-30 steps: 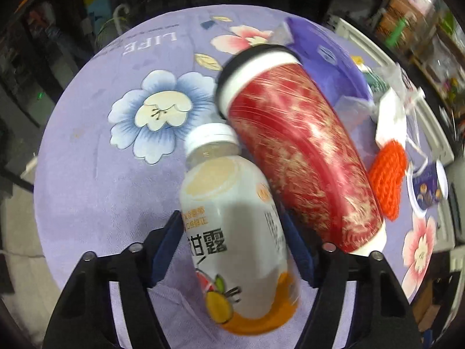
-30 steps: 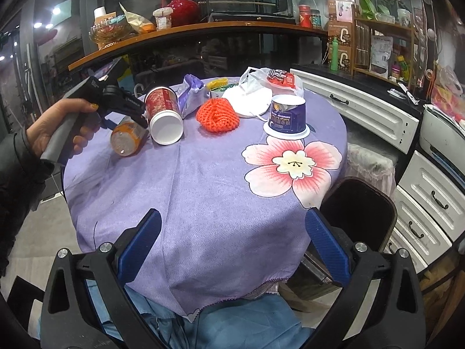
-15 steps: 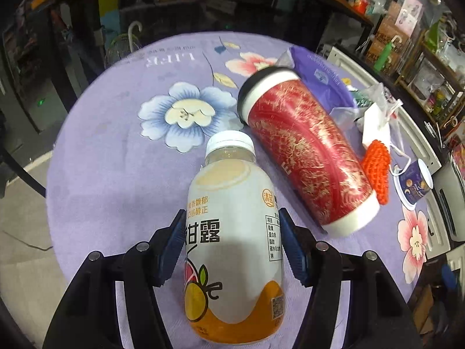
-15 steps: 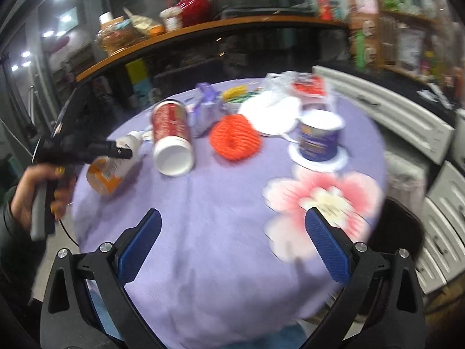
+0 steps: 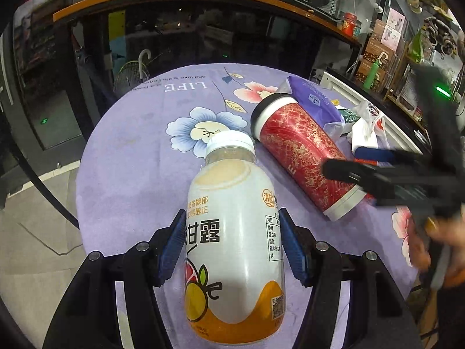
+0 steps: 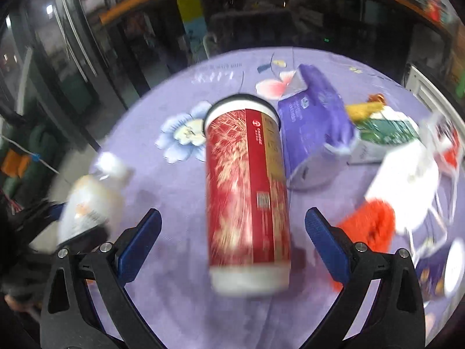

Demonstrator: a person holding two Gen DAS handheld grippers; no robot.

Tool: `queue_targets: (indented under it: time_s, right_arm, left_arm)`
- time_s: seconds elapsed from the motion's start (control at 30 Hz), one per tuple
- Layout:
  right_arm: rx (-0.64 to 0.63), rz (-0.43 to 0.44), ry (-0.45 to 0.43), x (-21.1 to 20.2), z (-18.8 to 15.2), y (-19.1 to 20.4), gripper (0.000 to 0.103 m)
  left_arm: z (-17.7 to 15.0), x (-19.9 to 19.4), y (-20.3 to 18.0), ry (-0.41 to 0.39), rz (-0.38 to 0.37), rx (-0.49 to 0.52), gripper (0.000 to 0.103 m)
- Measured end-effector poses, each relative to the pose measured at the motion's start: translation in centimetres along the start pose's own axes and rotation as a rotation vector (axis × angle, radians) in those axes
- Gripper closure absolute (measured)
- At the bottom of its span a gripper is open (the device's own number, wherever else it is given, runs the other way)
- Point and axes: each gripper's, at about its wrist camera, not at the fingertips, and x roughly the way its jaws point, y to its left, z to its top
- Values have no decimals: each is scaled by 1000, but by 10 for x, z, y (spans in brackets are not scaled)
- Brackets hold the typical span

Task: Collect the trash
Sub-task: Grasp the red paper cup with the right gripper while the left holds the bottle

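My left gripper is shut on a white and orange drink bottle with a white cap, held above the purple flowered tablecloth. A red paper cup with a black and white rim lies on its side to the right of it. In the right wrist view my right gripper is open, its blue pads on either side of the red cup, apart from it. The bottle shows blurred at the left there.
A purple packet lies just behind the cup. An orange knitted ball, white bag, green box and a small purple tub lie to the right. A dark counter stands behind the round table.
My right gripper has swung in from the table's near edge to straddle the red cup. My left gripper has lifted the bottle and drawn it back a little.
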Motion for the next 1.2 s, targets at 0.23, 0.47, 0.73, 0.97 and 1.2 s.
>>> queue_targets:
  time_s: [0.23, 0.47, 0.73, 0.97, 1.2]
  right_arm:
    - [-110, -81, 136, 49, 24, 18, 12]
    - [-103, -95, 116, 54, 17, 15, 29]
    - [-33, 13, -49, -19, -22, 10, 29]
    - [45, 38, -190, -87, -75, -8, 29]
    - [206, -44, -314, -169, -156, -71, 29]
  left_arm:
    - [-7, 7, 0, -7, -3, 37, 41]
    - [-10, 8, 1, -16, 15, 38, 41]
    - [-13, -21, -12, -84, 17, 55, 41]
    - [-20, -55, -53, -171, -41, 122, 41]
    - [-34, -72, -125, -214, -150, 245, 41]
